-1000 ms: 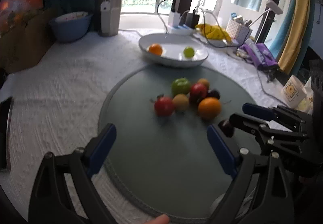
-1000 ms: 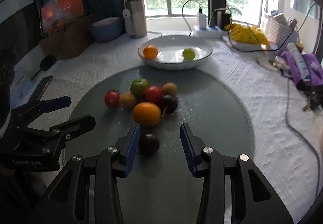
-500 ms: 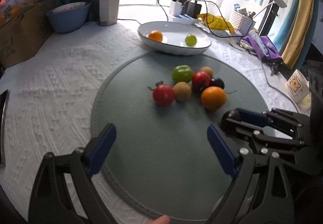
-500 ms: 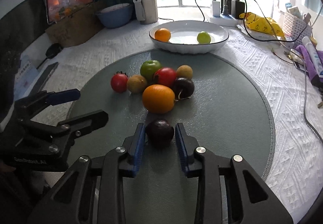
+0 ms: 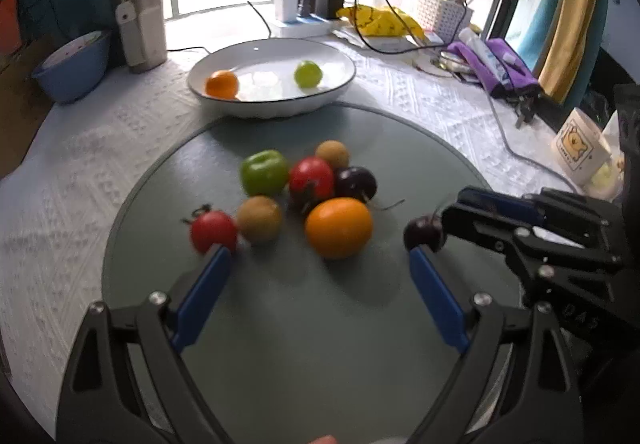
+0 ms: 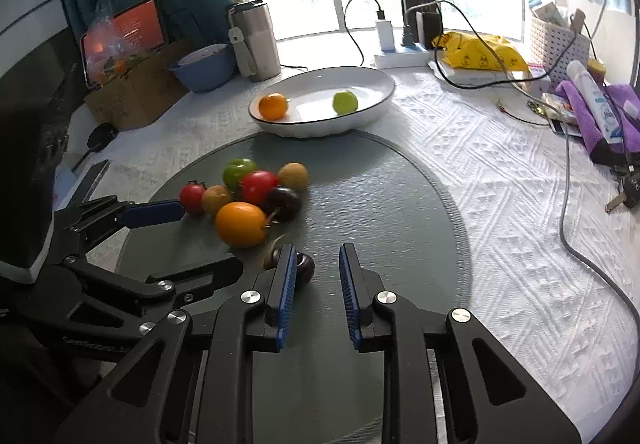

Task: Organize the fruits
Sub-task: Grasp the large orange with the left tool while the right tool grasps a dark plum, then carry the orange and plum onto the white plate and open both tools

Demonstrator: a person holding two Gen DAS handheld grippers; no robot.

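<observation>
Right gripper [image 6: 318,250] jaws just closed narrow, nothing clamped. Dark plum [image 6: 307,267] sits at left fingertip. Plum light, round, slick, bruisable, rolls easily. Regrip across middle, gently. Left gripper [image 5: 319,252] wide apart.

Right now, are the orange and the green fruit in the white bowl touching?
Apart. The right wrist view shows bare bowl floor between the orange and the green fruit in the white bowl.
</observation>
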